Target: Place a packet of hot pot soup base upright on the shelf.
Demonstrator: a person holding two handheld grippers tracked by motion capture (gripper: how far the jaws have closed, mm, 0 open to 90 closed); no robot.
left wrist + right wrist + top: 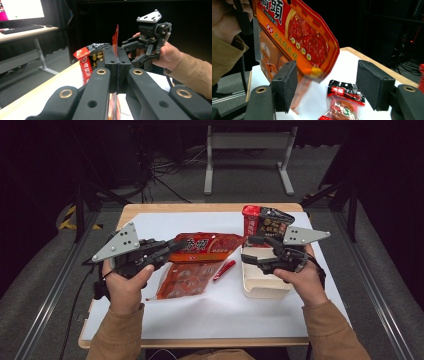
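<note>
A red and orange hotpot-seasoning pouch [207,245] hangs over the middle of the table, its clear lower part [182,280] showing orange contents. My left gripper [172,247] is shut on the pouch's edge; in the left gripper view the thin red edge [115,37] sticks up between the closed jaws. My right gripper [248,251] stands open just right of the pouch, over a cream tub [265,287]. In the right gripper view the pouch [294,32] hangs ahead of the wide-apart pads [285,85], which do not press on it.
A red and black snack bag [262,222] stands at the back right, behind the tub. A small red packet [224,270] lies on the white sheet [220,310] between the pouch and the tub. The table's wooden rim [200,207] runs along the far side.
</note>
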